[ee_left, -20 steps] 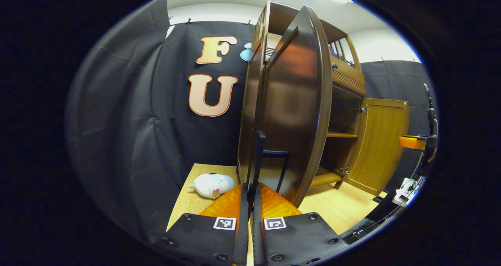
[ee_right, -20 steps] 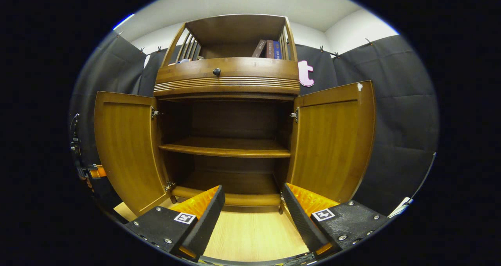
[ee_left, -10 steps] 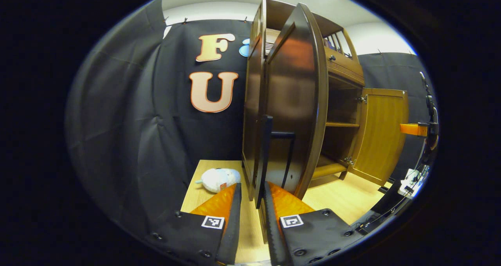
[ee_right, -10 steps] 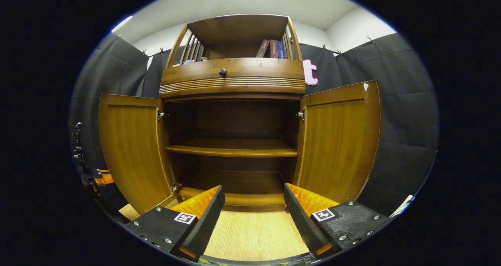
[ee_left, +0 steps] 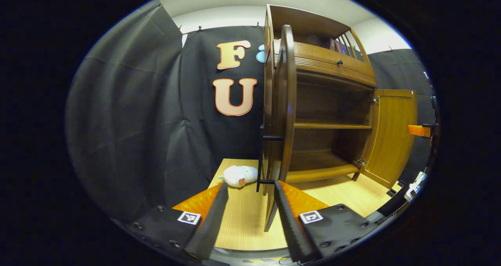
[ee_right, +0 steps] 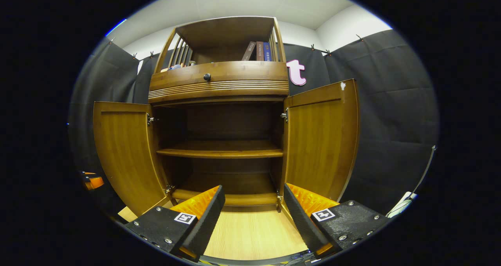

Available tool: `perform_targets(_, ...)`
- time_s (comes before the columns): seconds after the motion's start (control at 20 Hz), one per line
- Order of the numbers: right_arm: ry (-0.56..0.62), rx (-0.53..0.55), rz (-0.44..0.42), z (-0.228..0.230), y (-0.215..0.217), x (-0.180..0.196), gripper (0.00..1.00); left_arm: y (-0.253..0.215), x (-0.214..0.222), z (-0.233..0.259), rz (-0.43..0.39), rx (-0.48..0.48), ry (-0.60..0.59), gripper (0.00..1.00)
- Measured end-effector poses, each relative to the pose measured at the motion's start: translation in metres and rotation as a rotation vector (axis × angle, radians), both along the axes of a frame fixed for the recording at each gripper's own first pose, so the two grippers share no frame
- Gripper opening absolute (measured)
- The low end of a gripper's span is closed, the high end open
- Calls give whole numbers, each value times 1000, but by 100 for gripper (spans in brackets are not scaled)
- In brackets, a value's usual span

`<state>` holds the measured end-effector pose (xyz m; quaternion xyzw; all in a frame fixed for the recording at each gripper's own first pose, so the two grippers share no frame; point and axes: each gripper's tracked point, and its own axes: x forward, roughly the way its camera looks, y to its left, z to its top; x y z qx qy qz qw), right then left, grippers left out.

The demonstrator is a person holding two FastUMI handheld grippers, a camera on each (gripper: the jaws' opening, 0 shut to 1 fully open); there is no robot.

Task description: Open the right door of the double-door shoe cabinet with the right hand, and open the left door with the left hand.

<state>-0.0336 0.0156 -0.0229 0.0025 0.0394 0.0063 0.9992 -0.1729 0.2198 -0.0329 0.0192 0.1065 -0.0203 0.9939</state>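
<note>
Left gripper view: left gripper (ee_left: pixel 247 203) now has its fingers spread with nothing between them; a second ago they were pinched on the left door's handle (ee_left: pixel 261 158), half a second ago just parting around it. Handle now sits just ahead of the tips, apart from them. Left door (ee_left: pixel 282 113) is swung wide, seen nearly edge-on, further round than a second ago. So the left door is released and open

Right gripper view: right gripper (ee_right: pixel 253 211) spread wide, holding nothing, same as in both earlier frames, pointing at the cabinet (ee_right: pixel 219 82) front from a little way back. Right door (ee_right: pixel 321 140) stands fully open on its hinges, left door (ee_right: pixel 125 152) open on the other side, both much as before; camera has shifted slightly. Shelf (ee_right: pixel 221 150) and the bay below it look bare

Judgement: both doors open, both claws free, task looks done, only backing off is left

Surface: light wood floor panel (ee_right: pixel 254 234) under and in front of the cabinet. White plush toy (ee_left: pixel 239 176) lies on it beside the cabinet's left side. Books (ee_right: pixel 258 50) stand in the railed top shelf, round knob (ee_right: pixel 207 77) on the drawer front

Room: black cloth (ee_left: pixel 129 117) walls clipped up all round, white wall and ceiling above. Cable and a white object at the right edge, too small to tell
</note>
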Motion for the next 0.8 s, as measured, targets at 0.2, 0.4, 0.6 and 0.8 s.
perform_targets(0.2,-5,-4,-42,8,-21,-1,92,-28,-12,33,49,17,-25,90)
perform_targets(0.4,-4,-11,-67,14,-39,-2,92,-60,-2,76,59,43,-91,99)
perform_targets(0.6,4,-39,-85,15,-58,-6,92,-97,19,95,32,21,-100,99)
perform_targets(0.8,-17,-40,-119,28,-77,-9,99,-120,33,98,31,-3,-101,99)
